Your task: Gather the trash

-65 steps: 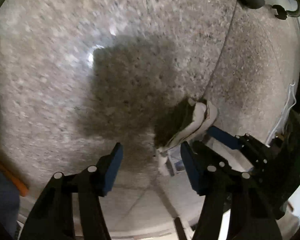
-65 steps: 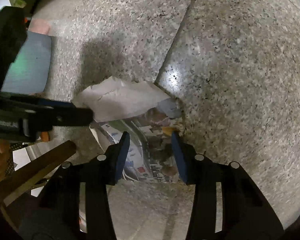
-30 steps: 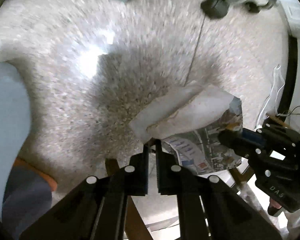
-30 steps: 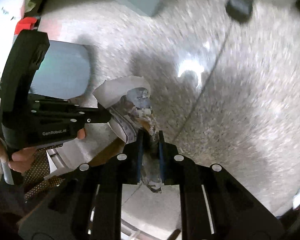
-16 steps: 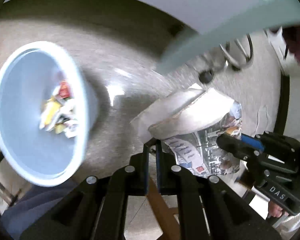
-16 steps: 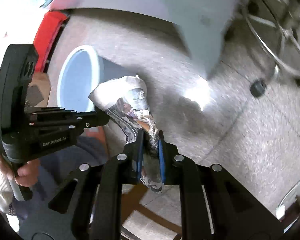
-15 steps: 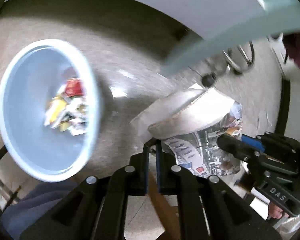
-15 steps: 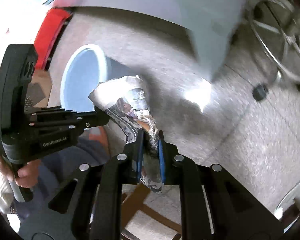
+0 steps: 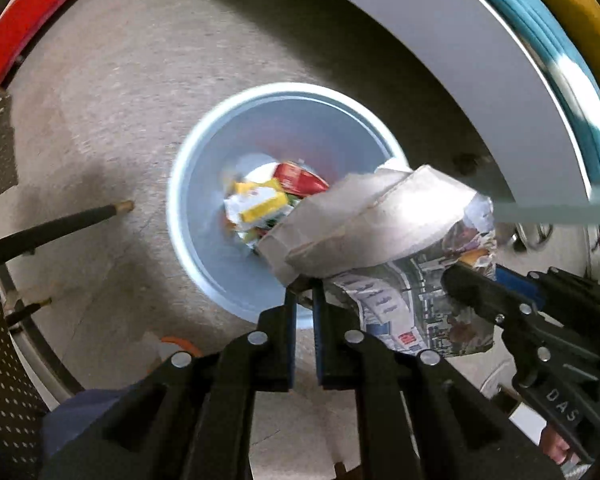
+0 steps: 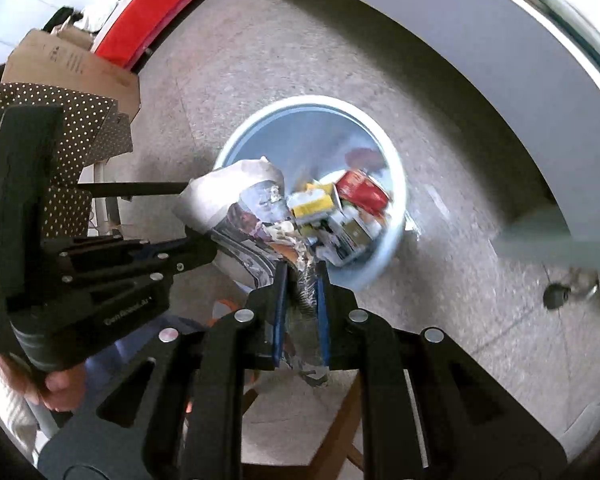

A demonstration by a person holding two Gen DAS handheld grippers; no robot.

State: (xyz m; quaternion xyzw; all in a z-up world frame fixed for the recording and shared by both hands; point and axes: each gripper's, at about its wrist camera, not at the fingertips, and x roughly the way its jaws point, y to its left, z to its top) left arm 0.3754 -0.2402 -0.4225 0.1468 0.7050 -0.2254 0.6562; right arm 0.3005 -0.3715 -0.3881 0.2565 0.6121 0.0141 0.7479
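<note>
Two grippers share one load: a crumpled newspaper [image 9: 404,280] wrapped round a pale paper wad, pinched at opposite edges. The left gripper [image 9: 303,300] has its fingers closed on the pale corner, and the right gripper [image 10: 300,280] has its fingers clamped on a twisted, shredded end of the printed sheet.

Ahead of and below both sets of fingers stands the light blue bin [image 9: 188,216], open-mouthed on the speckled floor [image 9: 100,120], with red and yellow packaging [image 9: 276,196] already at its bottom. Seen along the left fingers, most of the bundle hangs beyond the bin's right rim; seen along the right fingers, it sits over the left rim. So the load looks only partly over the mouth.

To drop it well, I would bring both hands further in until the whole bundle lies inside the rim outline, keeping the paper slack rather than stretched, since a taut sheet may tear at the frayed end. Then lower it a little and open both pairs of fingers together; letting go on one side first would likely swing the paper outward over the rim. A grey worktop [image 9: 440,40] edge overhangs beyond the bin, so I would avoid lifting toward it.
</note>
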